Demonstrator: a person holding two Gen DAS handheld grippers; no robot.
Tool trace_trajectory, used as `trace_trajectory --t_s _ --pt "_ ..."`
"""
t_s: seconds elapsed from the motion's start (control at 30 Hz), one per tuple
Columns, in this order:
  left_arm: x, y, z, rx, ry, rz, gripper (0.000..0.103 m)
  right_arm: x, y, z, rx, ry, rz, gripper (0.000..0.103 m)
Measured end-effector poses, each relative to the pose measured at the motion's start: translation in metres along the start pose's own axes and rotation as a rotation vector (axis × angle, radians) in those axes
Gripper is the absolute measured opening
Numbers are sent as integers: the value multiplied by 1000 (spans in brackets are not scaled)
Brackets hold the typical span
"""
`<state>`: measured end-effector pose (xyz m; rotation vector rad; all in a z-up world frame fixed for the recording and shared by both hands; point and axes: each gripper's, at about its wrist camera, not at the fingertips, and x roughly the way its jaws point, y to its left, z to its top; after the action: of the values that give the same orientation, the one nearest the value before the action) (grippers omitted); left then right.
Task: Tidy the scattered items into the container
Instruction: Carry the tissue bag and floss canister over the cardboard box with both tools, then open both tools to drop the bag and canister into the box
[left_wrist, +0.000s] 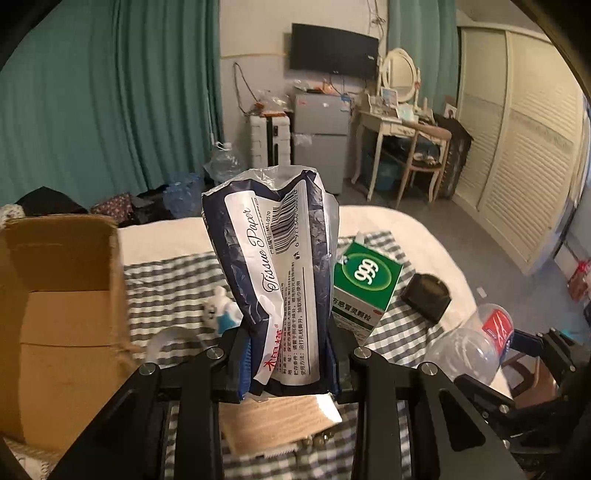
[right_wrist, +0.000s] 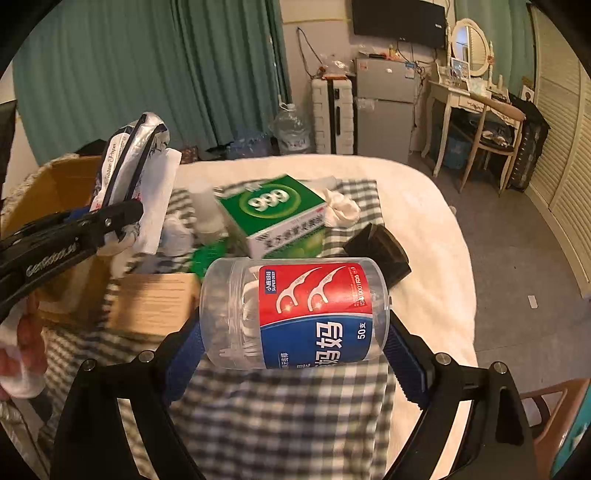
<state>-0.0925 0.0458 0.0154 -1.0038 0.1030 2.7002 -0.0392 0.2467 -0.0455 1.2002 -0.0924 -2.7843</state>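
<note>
My left gripper is shut on a blue and white tissue paper pack and holds it upright above the bed, just right of the open cardboard box. The pack also shows in the right wrist view, beside the box. My right gripper is shut on a clear floss pick jar with a red and blue label, held sideways above the checked cloth. The jar also shows at the right of the left wrist view.
On the checked cloth lie a green 999 medicine box, a black object, a wooden block, a small white toy and crumpled white tissue. The bed's edge drops off to the right.
</note>
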Motion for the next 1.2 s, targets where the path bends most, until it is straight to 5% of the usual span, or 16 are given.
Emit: trace_trajectory --t_s 0.37,0.9,0.93,1.13,1.2 --pt "-94 73 5 -120 -134 72 32 -66 78 31 -91 -108 44 88" --pt "-107 225 -29 -348 -173 249 34 -24 229 100 -91 -101 333 88" --pt "-104 229 -31 -355 -170 250 36 -16 236 101 -86 -89 353 88" --pt "-98 241 -38 -400 -188 268 87 18 250 95 -17 -40 416 89" --pt "-98 241 -39 -401 -199 246 93 18 243 95 24 -51 404 94"
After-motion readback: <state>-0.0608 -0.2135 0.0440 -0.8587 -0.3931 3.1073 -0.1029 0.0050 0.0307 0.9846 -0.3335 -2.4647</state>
